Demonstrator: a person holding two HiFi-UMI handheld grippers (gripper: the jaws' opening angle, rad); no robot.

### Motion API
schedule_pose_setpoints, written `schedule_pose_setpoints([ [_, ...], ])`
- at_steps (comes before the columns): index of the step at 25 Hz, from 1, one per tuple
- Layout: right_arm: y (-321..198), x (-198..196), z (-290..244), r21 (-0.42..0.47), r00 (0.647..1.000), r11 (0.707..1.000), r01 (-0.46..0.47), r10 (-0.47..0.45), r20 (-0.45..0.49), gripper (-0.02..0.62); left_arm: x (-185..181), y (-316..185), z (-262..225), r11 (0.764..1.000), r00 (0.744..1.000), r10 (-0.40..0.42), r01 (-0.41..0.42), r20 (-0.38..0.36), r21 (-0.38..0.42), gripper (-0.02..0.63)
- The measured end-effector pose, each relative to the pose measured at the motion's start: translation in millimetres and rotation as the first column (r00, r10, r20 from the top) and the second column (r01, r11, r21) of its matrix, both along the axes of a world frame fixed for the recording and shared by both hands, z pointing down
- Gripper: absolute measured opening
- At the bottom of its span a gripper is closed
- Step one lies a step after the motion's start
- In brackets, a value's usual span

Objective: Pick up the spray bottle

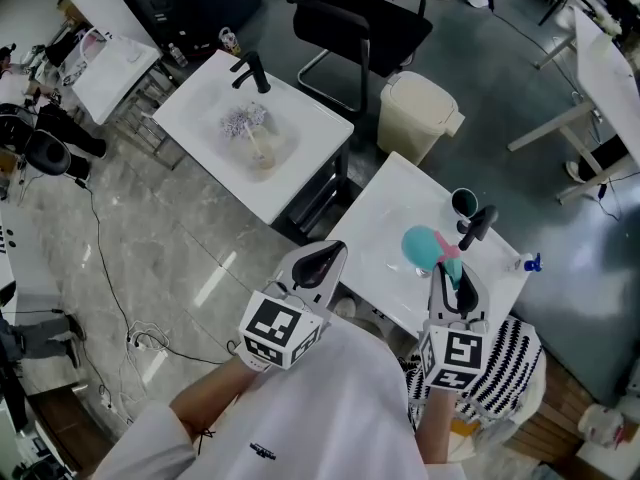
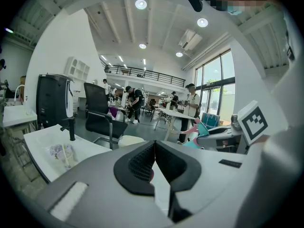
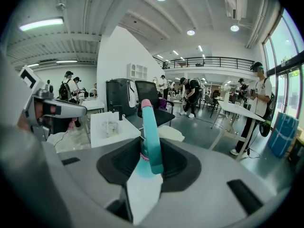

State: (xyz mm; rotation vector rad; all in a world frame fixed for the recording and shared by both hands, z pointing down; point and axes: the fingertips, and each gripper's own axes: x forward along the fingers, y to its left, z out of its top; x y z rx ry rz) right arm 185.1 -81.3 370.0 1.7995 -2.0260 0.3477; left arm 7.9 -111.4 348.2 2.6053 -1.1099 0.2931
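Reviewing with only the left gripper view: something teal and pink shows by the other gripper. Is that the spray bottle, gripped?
Observer: Yes. The right gripper view shows the teal spray bottle clamped between the jaws of the right gripper.
Operator: Where is its body?
Observer: The head view shows it over a white sink table; whether it touches, I cannot tell.
Operator: Anything close?
Observer: A black faucet stands right beside it.
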Motion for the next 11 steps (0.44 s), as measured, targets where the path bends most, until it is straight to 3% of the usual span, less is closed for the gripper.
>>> schedule_pose_setpoints([
  [11,7.5,6.4,2.8,-0.001,1.0,1.0,-0.019,0.019,0.012,0.114,4.1,4.4,0.6,1.0,1.0,0.007,-0.007,0.003,0.0,0.005],
])
